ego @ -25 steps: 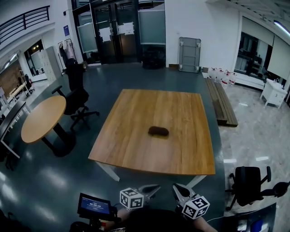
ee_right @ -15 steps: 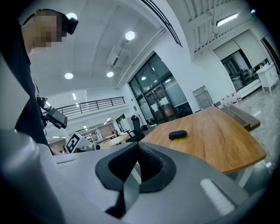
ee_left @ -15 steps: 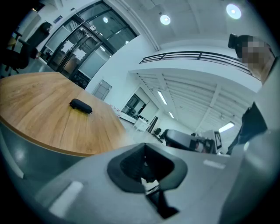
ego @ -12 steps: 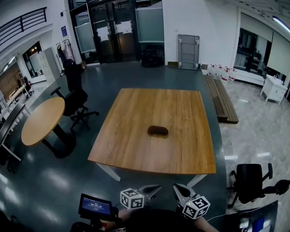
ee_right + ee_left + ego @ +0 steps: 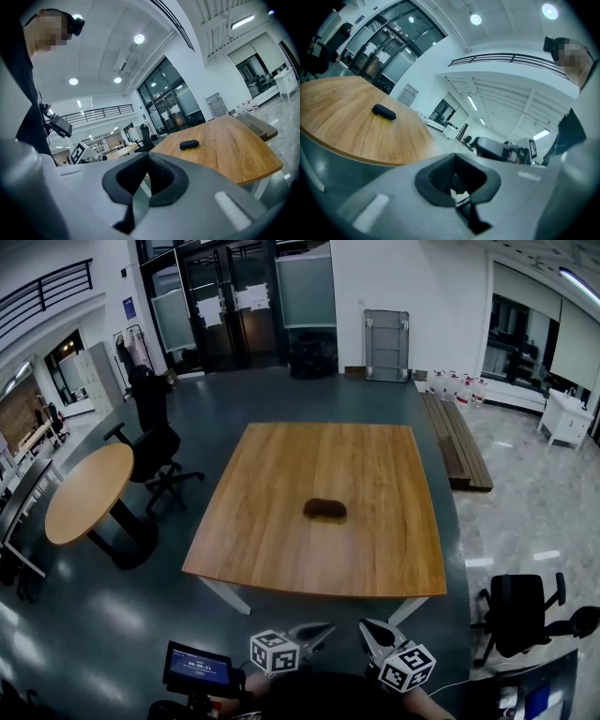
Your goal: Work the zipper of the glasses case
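**Head view:** The glasses case (image 5: pixel 324 509), a small dark oval pouch, lies alone near the middle of the square wooden table (image 5: pixel 319 442). It is too small here to tell whether its zipper is run shut or open. The 2 grippers sit at the bottom of the frame, close to the person's body and off the table's near edge, well apart from the case. The left gripper (image 5: pixel 325 626) and the right gripper (image 5: pixel 366 626) both point toward the table, each with its jaws drawn together and nothing in them.

**Left gripper view:** The left gripper (image 5: pixel 458 196) shows its 2 dark pads meeting, with no object between them. The case (image 5: pixel 384 111) rests far off on the tabletop (image 5: pixel 342 122), lying flat.

**Right gripper view:** The right gripper (image 5: pixel 142 182) is likewise closed on nothing, pad against pad. The case (image 5: pixel 189 145) lies flat on the table (image 5: pixel 229 145), well beyond the jaws.

**Progress, as a judgement:** Neither tool touches the case, and the zipper's position cannot be read in any of the 3 views. The scene fits a person standing back ahead of working the zipper, and equally one who has stepped away after running it. Nothing here settles which.
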Available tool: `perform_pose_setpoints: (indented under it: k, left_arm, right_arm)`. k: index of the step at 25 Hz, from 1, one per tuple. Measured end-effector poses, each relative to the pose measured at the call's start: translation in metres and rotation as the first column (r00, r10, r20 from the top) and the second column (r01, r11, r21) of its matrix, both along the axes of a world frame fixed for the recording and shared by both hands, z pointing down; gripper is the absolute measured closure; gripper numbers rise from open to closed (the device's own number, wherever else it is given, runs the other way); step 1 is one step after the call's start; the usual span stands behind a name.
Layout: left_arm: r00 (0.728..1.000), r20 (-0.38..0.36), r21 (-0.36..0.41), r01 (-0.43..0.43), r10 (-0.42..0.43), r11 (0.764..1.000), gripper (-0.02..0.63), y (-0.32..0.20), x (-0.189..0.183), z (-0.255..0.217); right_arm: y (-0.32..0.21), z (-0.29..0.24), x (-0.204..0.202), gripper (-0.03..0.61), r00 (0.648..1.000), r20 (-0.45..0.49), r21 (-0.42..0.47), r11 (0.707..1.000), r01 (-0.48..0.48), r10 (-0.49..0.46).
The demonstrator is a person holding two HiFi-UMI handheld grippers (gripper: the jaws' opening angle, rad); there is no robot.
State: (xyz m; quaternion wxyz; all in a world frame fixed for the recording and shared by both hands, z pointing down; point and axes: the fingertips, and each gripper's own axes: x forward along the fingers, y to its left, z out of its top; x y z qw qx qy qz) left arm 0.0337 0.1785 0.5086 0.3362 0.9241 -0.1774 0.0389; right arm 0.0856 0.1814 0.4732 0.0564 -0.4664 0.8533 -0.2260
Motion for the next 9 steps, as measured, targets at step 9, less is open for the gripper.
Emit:
perform_pose_setpoints:
  k: [9]
  left_arm:
    - [1.000, -0.009, 0.003, 0.004, -0.004, 1.000, 0.615, 0.0027, 0.0003, -0.0002]
  right_arm:
    - [0.0025, -0.0013, -0.0007, 0.574, 1.000, -0.011, 0.012, 1.000, 0.007, -0.007]
